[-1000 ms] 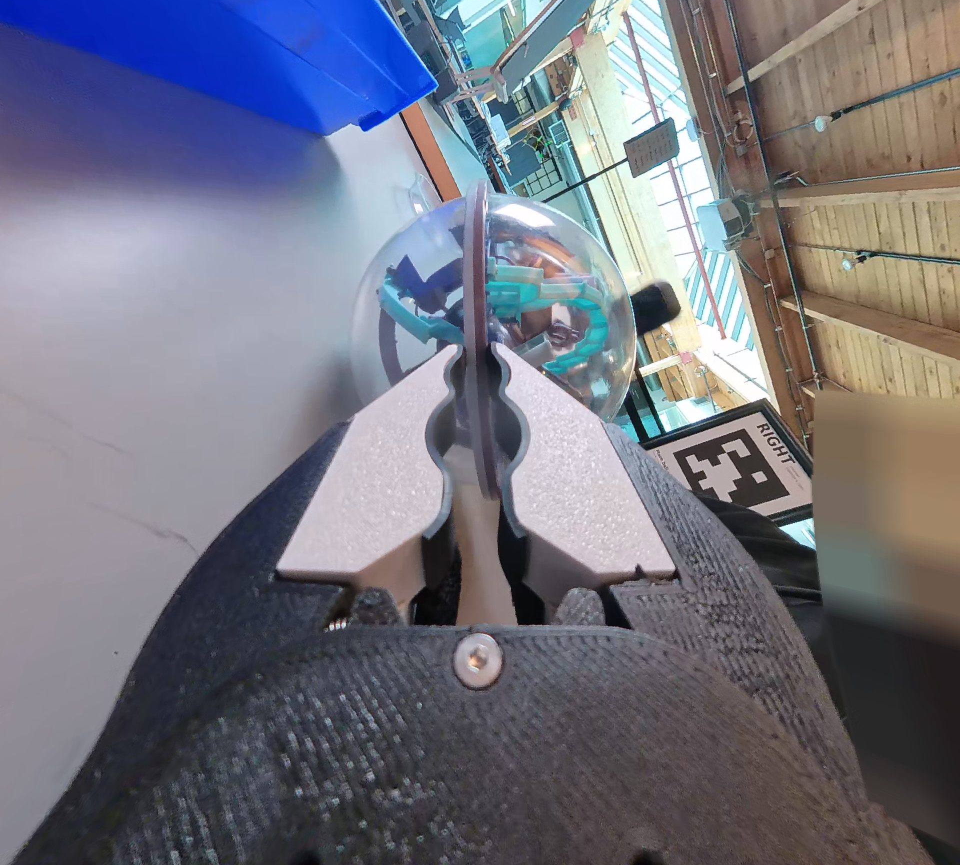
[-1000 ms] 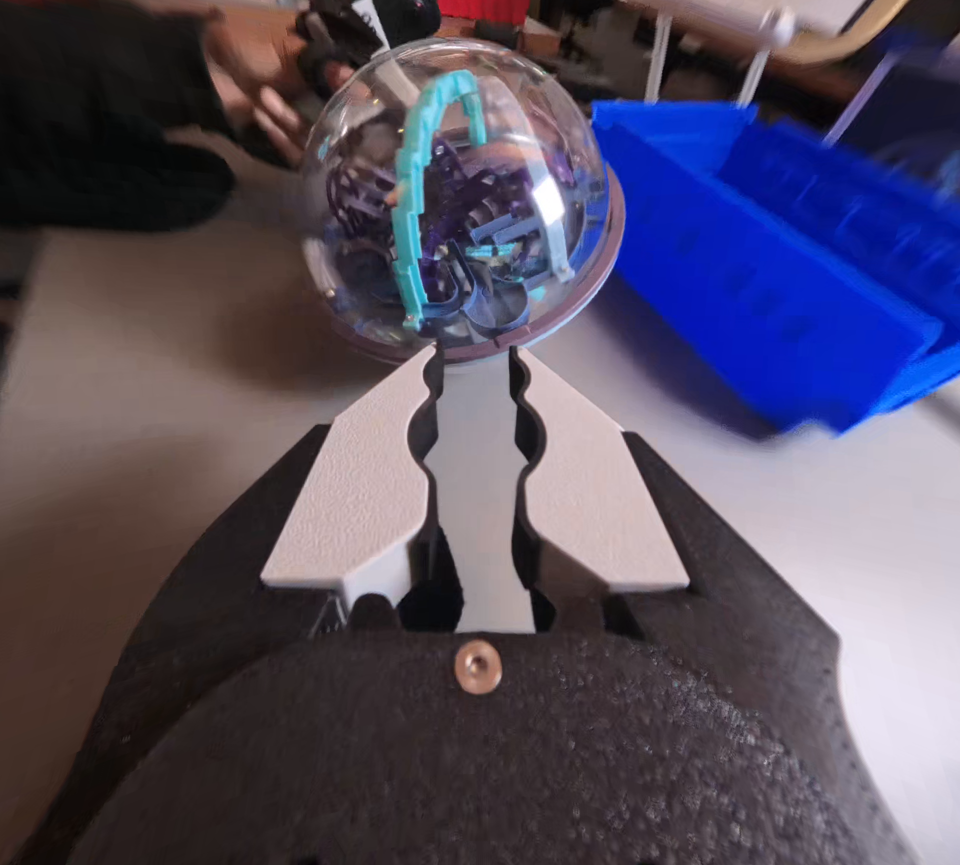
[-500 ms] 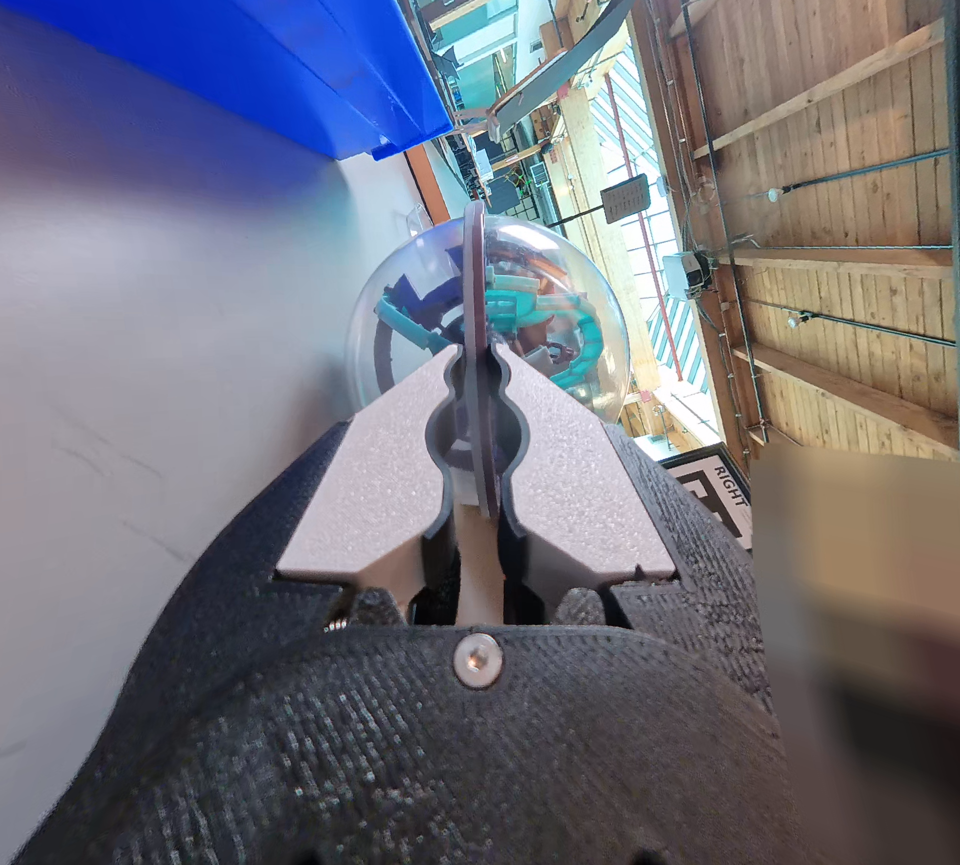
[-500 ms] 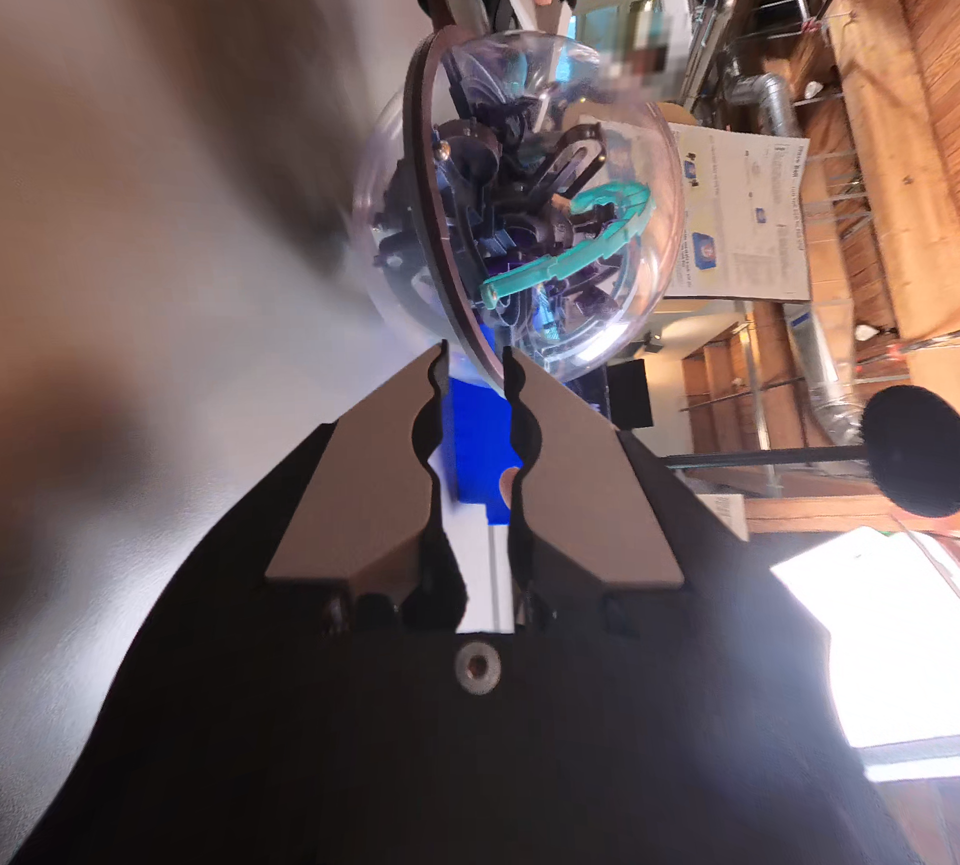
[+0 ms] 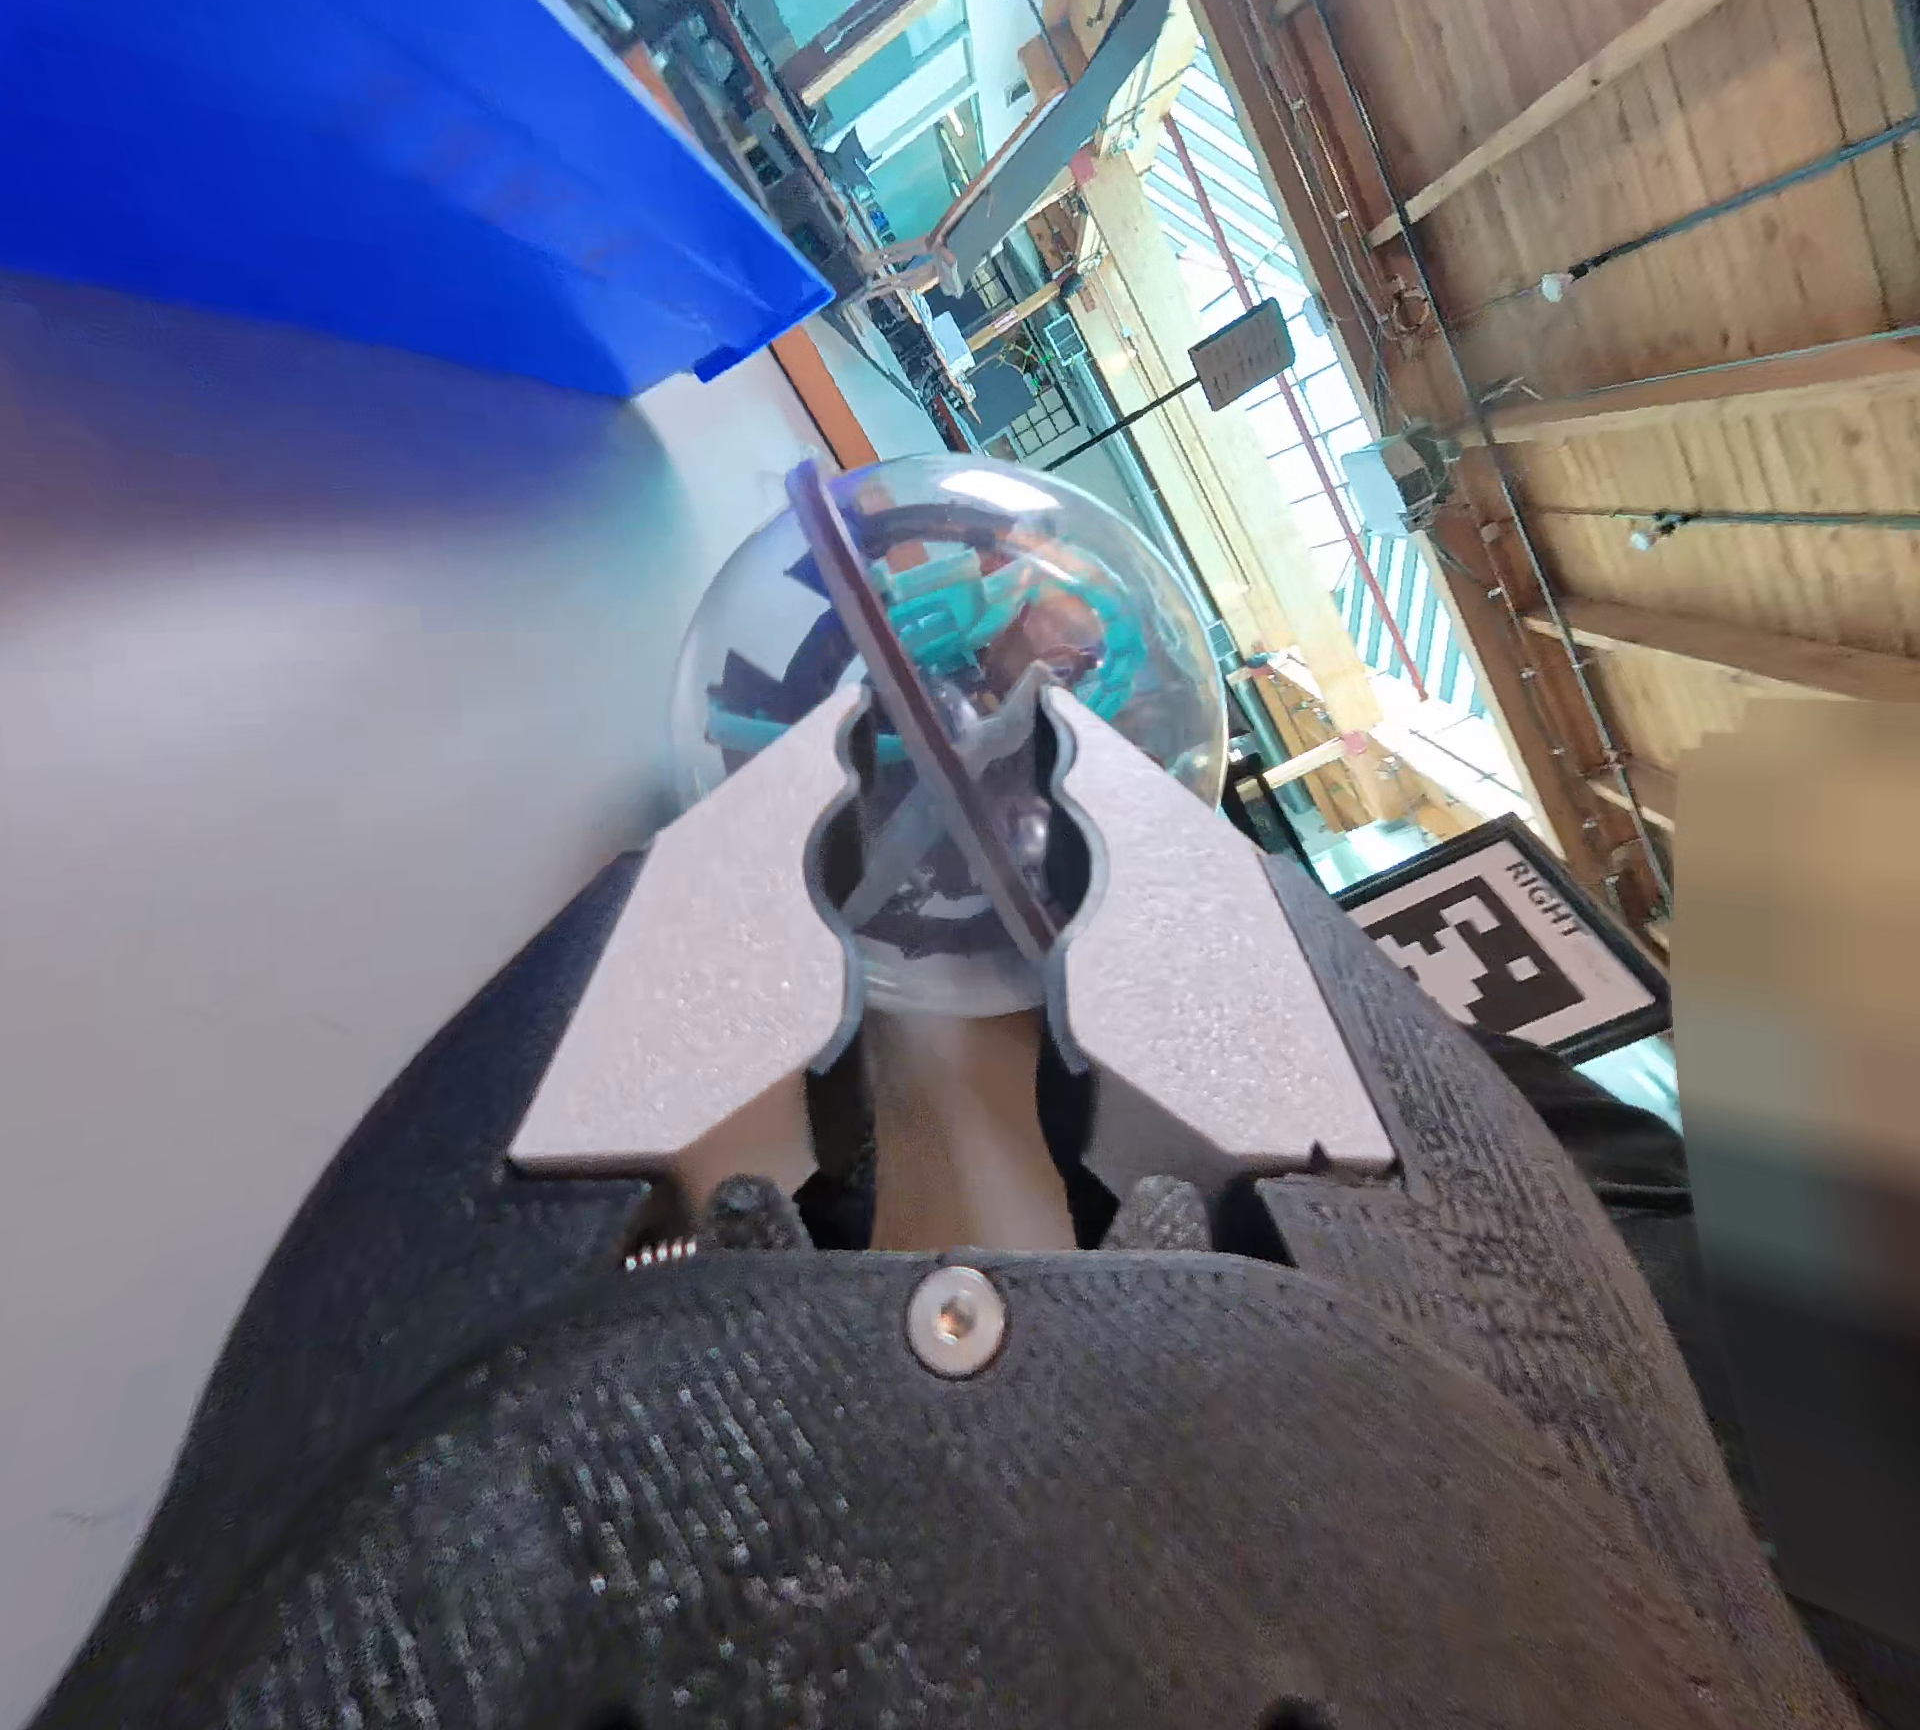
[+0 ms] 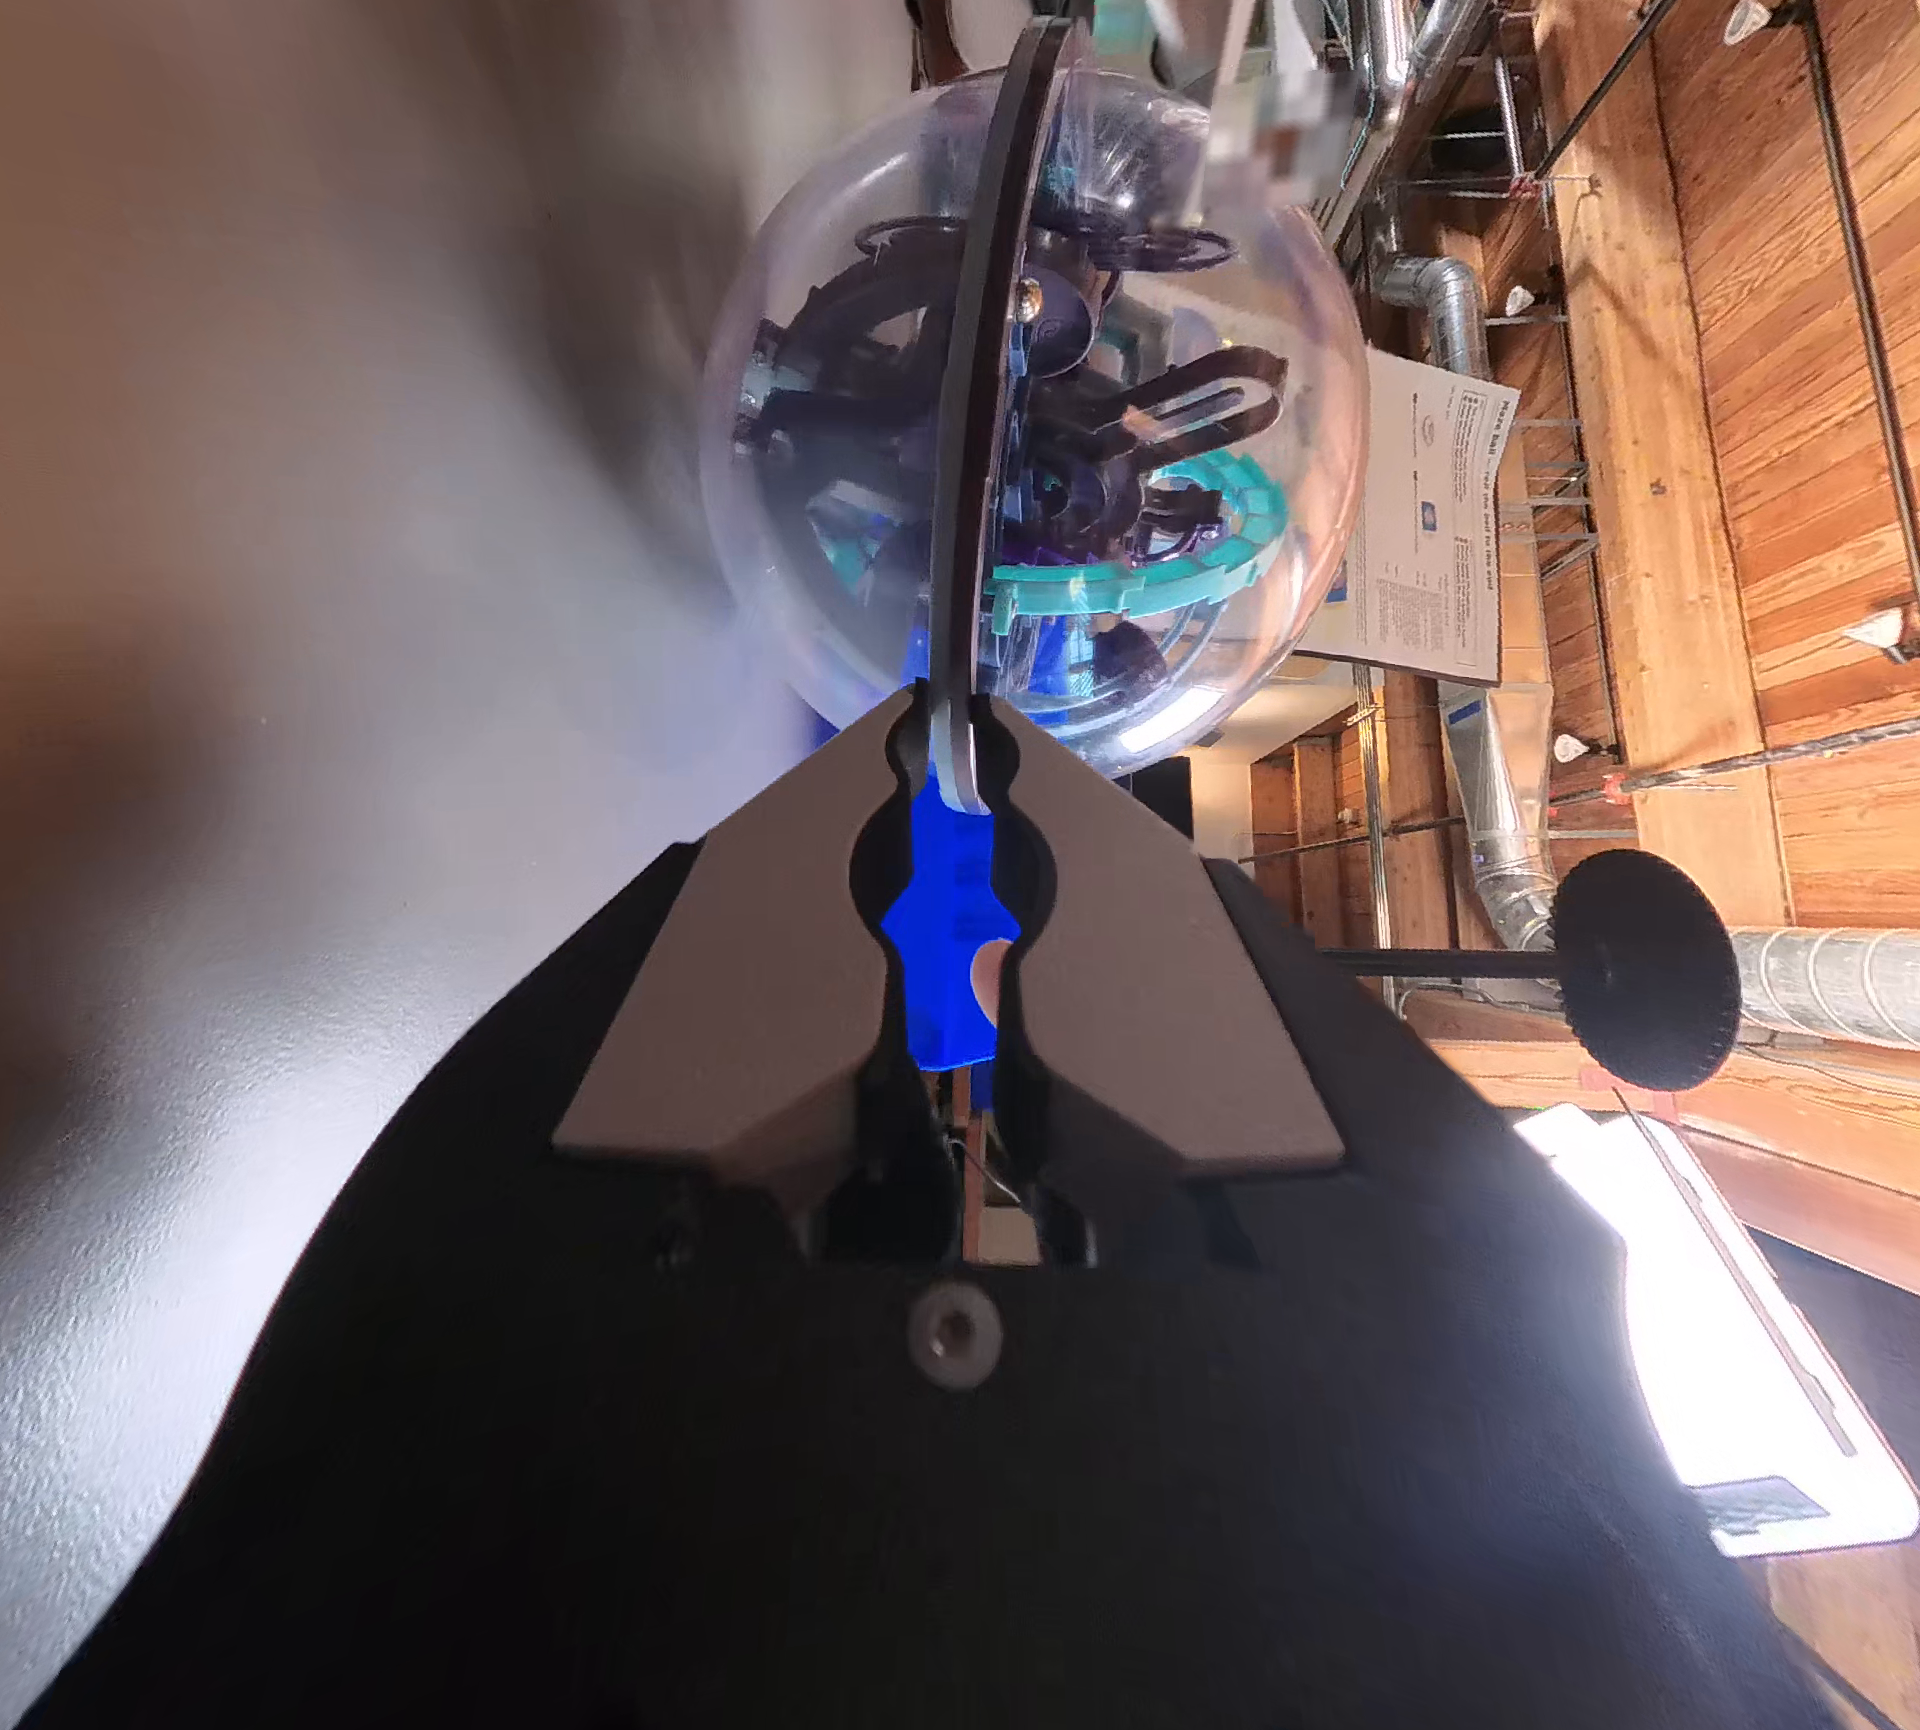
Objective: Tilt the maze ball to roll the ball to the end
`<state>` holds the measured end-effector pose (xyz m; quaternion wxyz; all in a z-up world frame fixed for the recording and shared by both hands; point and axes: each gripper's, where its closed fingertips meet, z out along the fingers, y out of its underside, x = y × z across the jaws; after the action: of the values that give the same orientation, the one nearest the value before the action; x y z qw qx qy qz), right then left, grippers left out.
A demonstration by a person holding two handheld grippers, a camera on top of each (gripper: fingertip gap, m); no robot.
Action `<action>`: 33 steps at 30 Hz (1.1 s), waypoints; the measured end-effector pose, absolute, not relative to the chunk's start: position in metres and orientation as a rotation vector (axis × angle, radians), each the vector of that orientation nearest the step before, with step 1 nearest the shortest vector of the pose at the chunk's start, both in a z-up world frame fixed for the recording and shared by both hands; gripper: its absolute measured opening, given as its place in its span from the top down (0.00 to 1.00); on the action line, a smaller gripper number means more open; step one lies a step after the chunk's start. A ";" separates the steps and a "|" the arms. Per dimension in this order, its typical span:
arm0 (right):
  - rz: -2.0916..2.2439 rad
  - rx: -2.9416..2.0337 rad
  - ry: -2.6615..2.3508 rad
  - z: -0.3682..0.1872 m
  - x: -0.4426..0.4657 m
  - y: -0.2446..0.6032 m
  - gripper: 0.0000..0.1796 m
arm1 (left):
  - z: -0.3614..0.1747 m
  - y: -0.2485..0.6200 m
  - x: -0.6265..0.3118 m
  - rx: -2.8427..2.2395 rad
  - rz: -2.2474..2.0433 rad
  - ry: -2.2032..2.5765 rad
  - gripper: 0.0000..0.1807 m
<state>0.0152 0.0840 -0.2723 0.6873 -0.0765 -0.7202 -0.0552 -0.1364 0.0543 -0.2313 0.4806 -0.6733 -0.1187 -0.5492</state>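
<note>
2 grippers carry the maze ball [image 6: 1034, 392] clear of the pale table [image 5: 260, 849], each at the dark equatorial rim [image 6: 977, 433] that joins its clear halves. Right gripper [image 6: 948, 724]: fingers pinched together on the rim's lower edge. Left gripper [image 5: 951, 724]: fingers set apart, the sphere's underside nested between them and the rim [image 5: 914, 724] crossing the gap obliquely, so it cradles rather than clamps. Inside the shell sit dark purple tracks and 1 teal ridged ramp [image 6: 1174, 579]; 1 small metallic bead [image 6: 1029, 296], probably the rolling ball, lies beside the rim near the top in the right wrist view. Step in hand, as judged: mid-tilt, with the route unfinished. The next move calls for a slow, coordinated roll of both wrists so the bead follows its track without dropping off. Beyond stands a blue bin [image 5: 364, 122].
</note>
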 end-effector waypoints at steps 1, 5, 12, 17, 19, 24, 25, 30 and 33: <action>-0.126 -0.163 -1.610 -0.272 0.015 0.084 0.97 | -0.228 0.053 -0.136 -1.641 -1.311 -0.258 0.81; -0.129 -0.162 -1.614 -0.273 0.016 0.084 0.97 | -0.214 0.051 -0.142 -1.622 -1.114 -0.147 0.59; -0.099 -0.161 -1.614 -0.270 0.018 0.078 0.97 | -0.181 0.037 -0.094 -1.663 -0.520 0.380 0.15; -0.059 -0.166 -1.619 -0.268 0.017 0.075 0.97 | -0.208 0.055 -0.064 -1.791 -0.427 0.605 0.12; -0.011 -0.188 -1.629 -0.266 0.018 0.072 0.97 | -0.220 0.060 -0.061 -1.848 -0.443 0.654 0.16; 0.087 -0.247 -1.649 -0.264 0.019 0.068 0.97 | -0.226 0.068 -0.059 -1.910 -0.478 0.676 0.25; 0.104 -0.261 -1.651 -0.263 0.020 0.068 0.97 | -0.226 0.069 -0.059 -1.923 -0.493 0.671 0.25; 0.184 -0.326 -1.665 -0.261 0.021 0.065 0.97 | -0.226 0.069 -0.058 -1.991 -0.554 0.665 0.25; 0.202 -0.345 -1.670 -0.261 0.021 0.063 0.97 | -0.227 0.068 -0.058 -2.016 -0.578 0.680 0.25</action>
<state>0.0211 0.0628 -0.2611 0.6535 -0.1523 -0.7361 0.0892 -0.0578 0.0684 -0.2267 0.4514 -0.8160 0.2751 -0.2338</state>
